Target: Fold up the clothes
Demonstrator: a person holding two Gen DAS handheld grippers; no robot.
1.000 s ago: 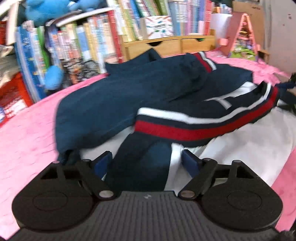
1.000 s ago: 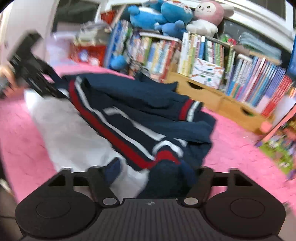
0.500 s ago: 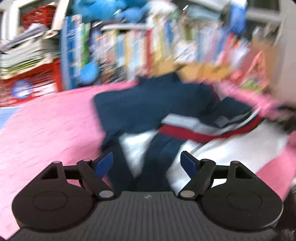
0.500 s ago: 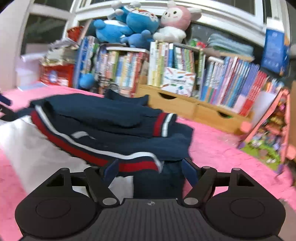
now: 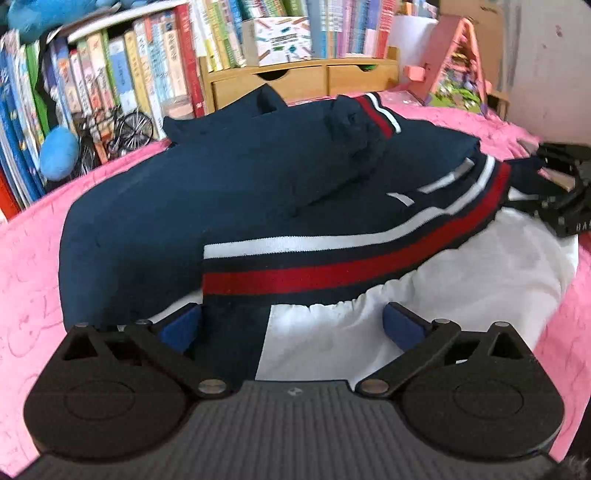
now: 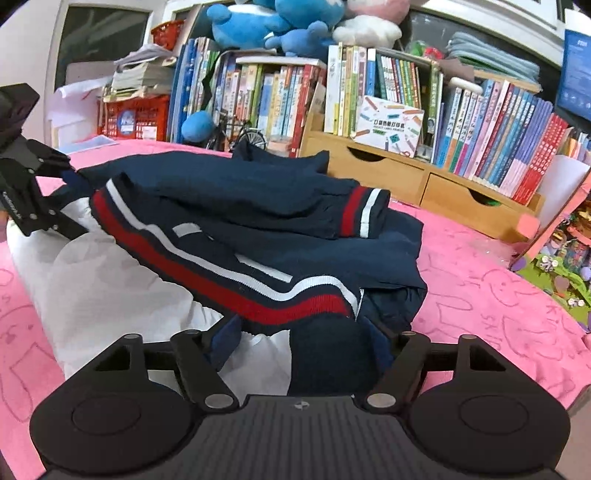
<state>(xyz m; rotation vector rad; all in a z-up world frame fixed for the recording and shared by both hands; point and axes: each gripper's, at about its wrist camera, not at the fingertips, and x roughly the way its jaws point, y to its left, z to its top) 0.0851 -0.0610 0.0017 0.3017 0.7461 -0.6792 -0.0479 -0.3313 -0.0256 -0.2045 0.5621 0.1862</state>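
I am working on a pink bedspread [image 6: 480, 288] that runs bare to my right as far as a colourful toy playhouse [image 6: 557, 258], and bare to my left in the left wrist view [image 5: 26, 258]. Straight ahead the room closes off: a wooden drawer unit [image 6: 413, 177] and a long row of books [image 6: 280, 99] stand along the far side, with blue plush toys [image 6: 273, 22] on top and a red crate [image 6: 133, 114] further left. A small model bicycle [image 5: 125, 129] stands at the foot of the books, just beyond the far edge of the garment.

The navy jacket [image 5: 207, 192], with its red and white striped hem band [image 5: 332, 273] and white lining [image 6: 110, 280], lies heaped in the middle of the bedspread, between my two tongs.

My left gripper [image 5: 291, 325] is spread wide, its blue fingertips [image 5: 181, 326] on either side of the jacket's near edge, where navy meets white fabric; nothing is pinched. My right gripper [image 6: 303, 343] sits at the opposite end, its fingers also apart, with a navy bulge of the jacket lying between them. From the left wrist view the right gripper shows at the far right edge, close against the cloth.
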